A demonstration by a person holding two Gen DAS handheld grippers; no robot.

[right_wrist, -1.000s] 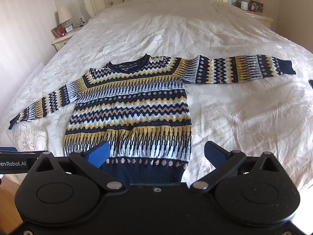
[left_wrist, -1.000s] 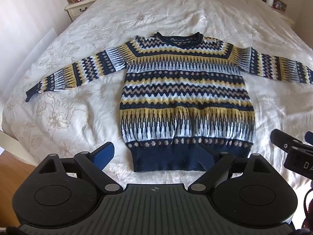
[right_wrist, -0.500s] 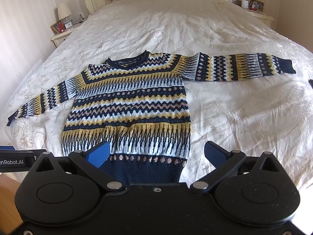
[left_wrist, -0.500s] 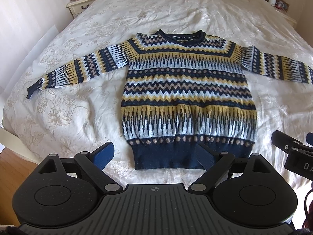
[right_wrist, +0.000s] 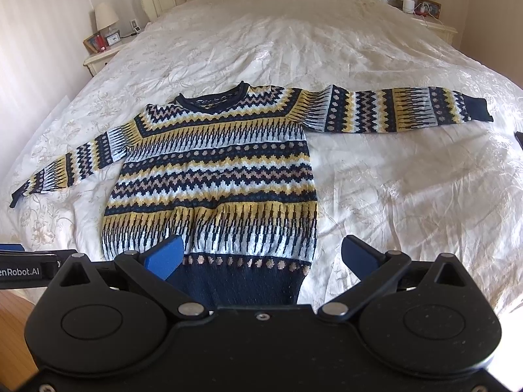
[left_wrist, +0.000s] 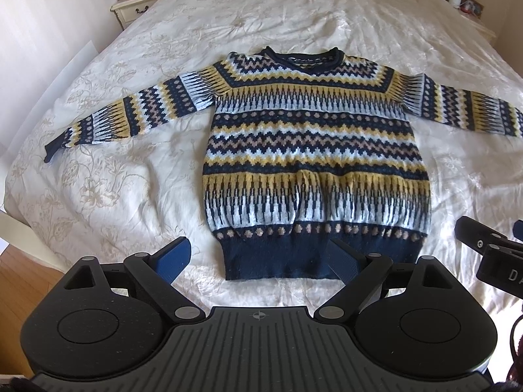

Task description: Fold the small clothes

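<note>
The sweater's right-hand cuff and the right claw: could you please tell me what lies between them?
Only bare cream bedspread lies between the cuff and the open right claw, in the right wrist view.

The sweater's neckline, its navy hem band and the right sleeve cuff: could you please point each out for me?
neckline (left_wrist: 302,57): left wrist view, on the rolled navy collar edge.
navy hem band (left_wrist: 274,256): left wrist view, middle of the ribbed band.
right sleeve cuff (right_wrist: 479,108): right wrist view, on the navy end of the outstretched sleeve.

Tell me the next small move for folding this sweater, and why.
Probably bring the right gripper out to the cuff of the outstretched sleeve and pinch it. The sweater lies flat, unfolded, sleeves spread on the bed; both the right and the left gripper are open and empty.
</note>
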